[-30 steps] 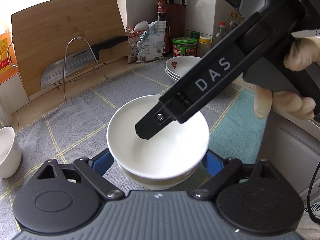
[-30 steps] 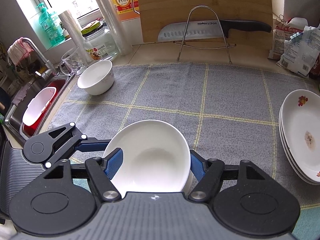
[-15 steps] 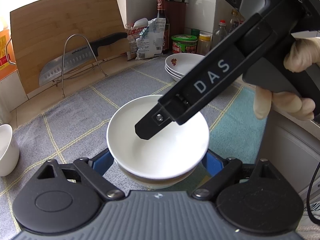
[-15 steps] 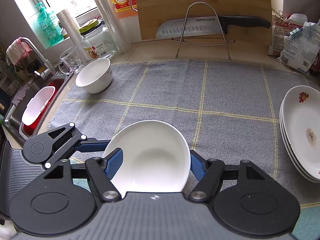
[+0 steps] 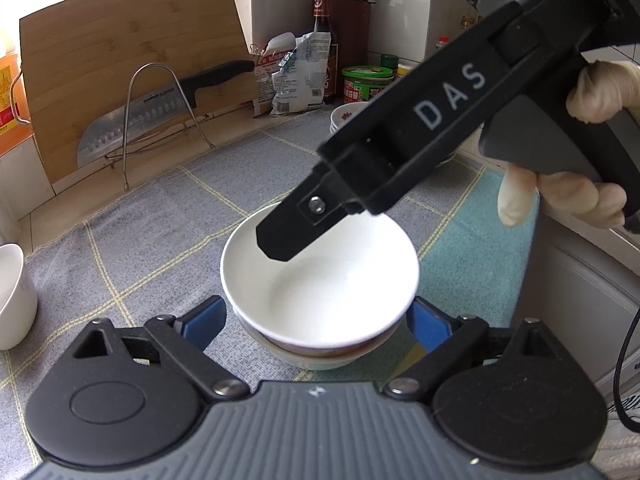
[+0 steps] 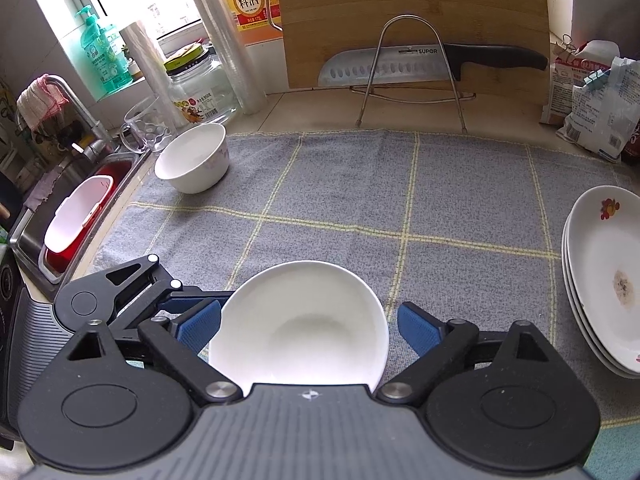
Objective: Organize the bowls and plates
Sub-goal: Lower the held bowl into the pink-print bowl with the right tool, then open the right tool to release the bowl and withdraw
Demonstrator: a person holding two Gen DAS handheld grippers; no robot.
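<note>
A plain white bowl (image 5: 320, 280) sits on top of a lower bowl (image 5: 320, 358) on the grey checked cloth (image 6: 400, 184). My left gripper (image 5: 316, 308) straddles this stack and its jaws are opening, the blue pads just beside the rim. My right gripper (image 6: 308, 314) hangs over the same bowl (image 6: 300, 320). Its jaws are opening too, and a gap shows at the right pad. In the left wrist view a gloved hand (image 5: 592, 96) holds it, and its fingers (image 5: 280, 240) reach over the bowl's far rim. A second white bowl (image 6: 192, 160) stands far left. Stacked flowered plates (image 6: 604, 276) lie at the right.
A cleaver (image 6: 420, 64) rests on a wire stand against a wooden cutting board (image 6: 400, 8) at the back. The sink (image 6: 60, 220) with a red tub lies left, beside a glass mug (image 6: 146, 128) and a jar (image 6: 200, 88). Food bags (image 6: 592, 96) stand back right.
The right gripper's blue pads have spread apart off the sides of the top bowl, which stays on the stack. Neither hand has shifted noticeably.
</note>
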